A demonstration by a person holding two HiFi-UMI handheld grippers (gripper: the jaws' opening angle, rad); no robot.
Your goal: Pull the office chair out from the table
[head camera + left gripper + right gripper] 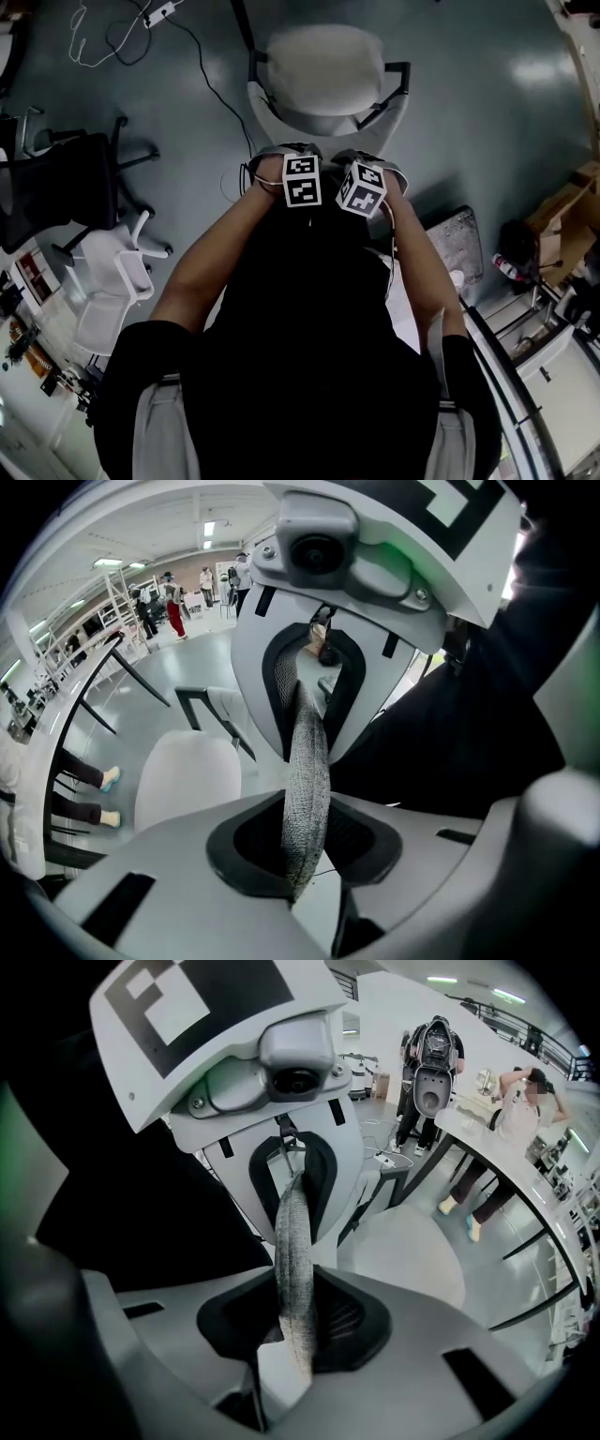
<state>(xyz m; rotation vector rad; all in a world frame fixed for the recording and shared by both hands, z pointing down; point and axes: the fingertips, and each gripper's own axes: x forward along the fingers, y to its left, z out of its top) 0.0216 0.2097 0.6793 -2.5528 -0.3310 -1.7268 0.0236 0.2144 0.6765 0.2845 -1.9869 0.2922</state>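
Observation:
The office chair [323, 70] has a pale grey seat and black armrests and stands on the grey floor just ahead of me. Its grey mesh backrest edge [305, 771] runs between the jaws of my left gripper [305, 846], which is shut on it. The same mesh edge [293, 1260] is clamped in my right gripper [295, 1321]. In the head view the left gripper [298, 161] and the right gripper [366, 169] sit side by side on the backrest top, their marker cubes up. The chair seat [187, 780] [412, 1251] shows beyond the jaws.
A black office chair [66, 187] and a white chair [112, 281] stand at the left. Cables [112, 37] lie on the floor at the far left. Cardboard boxes [562, 216] are at the right. A long white table [525, 1185] has people standing by it.

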